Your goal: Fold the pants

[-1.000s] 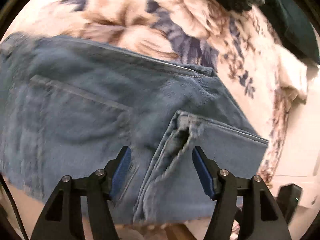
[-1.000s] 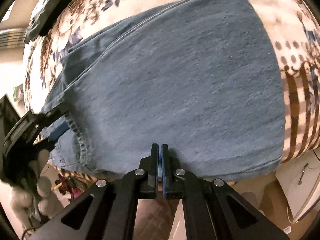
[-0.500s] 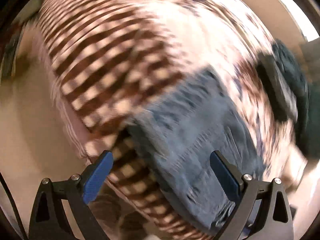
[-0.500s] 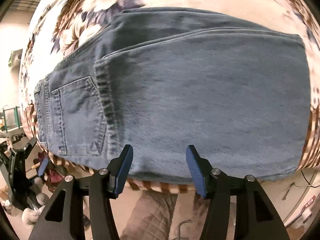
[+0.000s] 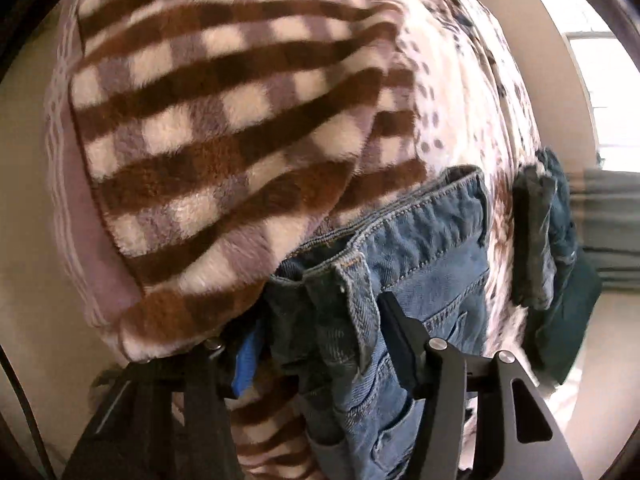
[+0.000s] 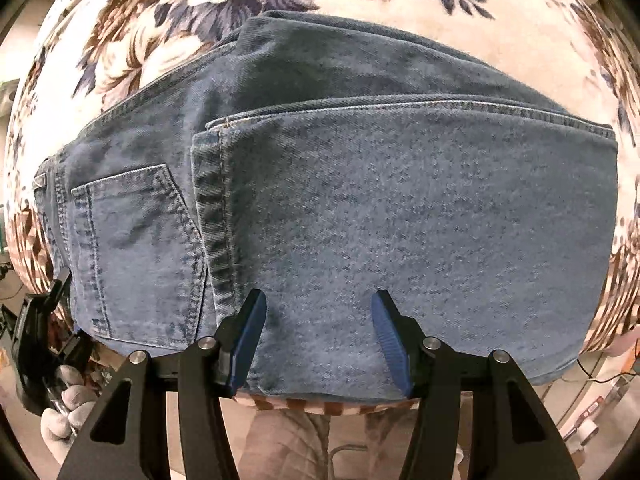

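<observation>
Blue denim jeans [image 6: 360, 208] lie folded on a floral blanket [image 6: 180, 20], a leg laid across the seat, back pocket [image 6: 132, 240] showing at left. My right gripper [image 6: 318, 320] is open and empty above the near edge of the fold. In the left wrist view the waistband corner [image 5: 360, 280] of the jeans sits between the fingers of my left gripper [image 5: 320, 336], whose jaws stand partly apart around the cloth; I cannot tell whether they press it. The left gripper also shows at the right wrist view's far left [image 6: 44, 320].
A brown checked blanket [image 5: 220, 120] covers the bed's near corner. A stack of dark folded clothes [image 5: 548, 248] sits beyond the jeans on the bed. A window [image 5: 600, 80] lies behind. Floor and small items show below the bed edge [image 6: 592, 420].
My right gripper opened, let go of the folded jeans and pulled back. My left gripper swung from the hem to the waistband corner, and its jaws narrowed around it.
</observation>
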